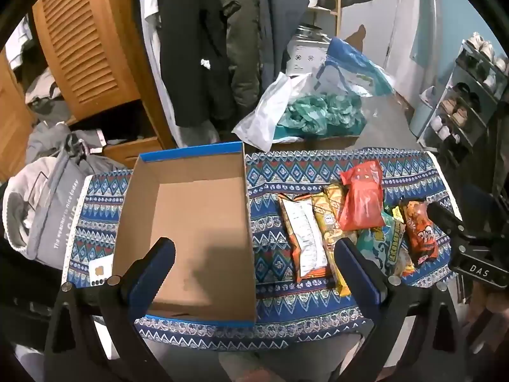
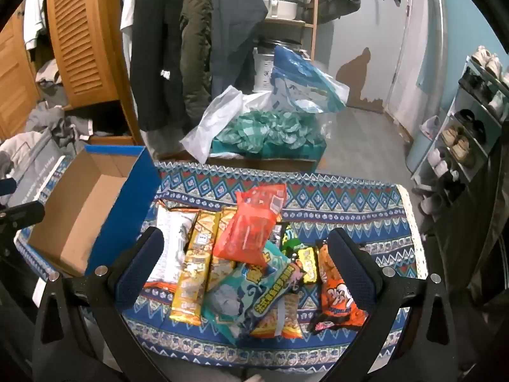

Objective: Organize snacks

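Observation:
An empty cardboard box [image 1: 197, 210] with blue edges sits on the patterned tablecloth [image 1: 276, 254]; it also shows at the left of the right wrist view [image 2: 79, 210]. To its right lies a pile of snack packets: a red bag [image 2: 254, 226], yellow packets [image 2: 194, 264], a teal bag [image 2: 251, 293], an orange bag [image 2: 340, 299] and a white-backed packet [image 1: 305, 238]. My left gripper [image 1: 254, 254] is open above the box's near right side. My right gripper [image 2: 251, 248] is open and empty above the snack pile.
A small table holds everything; its edges drop off on all sides. Behind it are plastic bags on a box [image 2: 267, 127], hanging coats [image 2: 178, 47], a wooden louvred cabinet [image 1: 86, 41] and a shoe rack [image 2: 470, 121] at right. A grey bag [image 1: 47, 210] sits left.

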The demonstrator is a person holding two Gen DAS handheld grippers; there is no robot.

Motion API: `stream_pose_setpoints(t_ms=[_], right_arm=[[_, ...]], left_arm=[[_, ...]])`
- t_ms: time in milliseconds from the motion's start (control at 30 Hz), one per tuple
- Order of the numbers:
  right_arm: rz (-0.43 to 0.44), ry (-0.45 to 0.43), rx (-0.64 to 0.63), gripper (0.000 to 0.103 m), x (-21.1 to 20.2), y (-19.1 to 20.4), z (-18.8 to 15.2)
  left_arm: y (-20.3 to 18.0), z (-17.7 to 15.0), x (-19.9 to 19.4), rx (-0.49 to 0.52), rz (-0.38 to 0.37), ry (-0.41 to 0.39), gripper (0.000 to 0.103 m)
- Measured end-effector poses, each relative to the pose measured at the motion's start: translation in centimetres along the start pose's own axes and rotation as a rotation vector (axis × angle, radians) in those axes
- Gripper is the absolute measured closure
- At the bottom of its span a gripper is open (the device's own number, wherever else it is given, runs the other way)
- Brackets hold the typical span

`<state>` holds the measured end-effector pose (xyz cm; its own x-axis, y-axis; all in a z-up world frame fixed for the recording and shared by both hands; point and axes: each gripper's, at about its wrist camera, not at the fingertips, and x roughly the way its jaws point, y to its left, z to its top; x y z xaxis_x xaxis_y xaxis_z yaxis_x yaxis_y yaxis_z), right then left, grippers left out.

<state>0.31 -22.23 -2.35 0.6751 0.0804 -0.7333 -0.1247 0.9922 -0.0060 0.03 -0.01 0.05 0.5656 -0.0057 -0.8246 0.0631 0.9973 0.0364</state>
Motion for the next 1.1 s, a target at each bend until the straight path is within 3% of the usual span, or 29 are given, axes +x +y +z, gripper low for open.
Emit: stream_pose_setpoints(t_ms=[1100], right_arm=[[-0.001, 0.017, 0.002, 0.002, 0.25, -0.19, -0.35]], left_arm=[[0.01, -0.17, -0.19, -0.029, -0.053, 0.001, 0.002]])
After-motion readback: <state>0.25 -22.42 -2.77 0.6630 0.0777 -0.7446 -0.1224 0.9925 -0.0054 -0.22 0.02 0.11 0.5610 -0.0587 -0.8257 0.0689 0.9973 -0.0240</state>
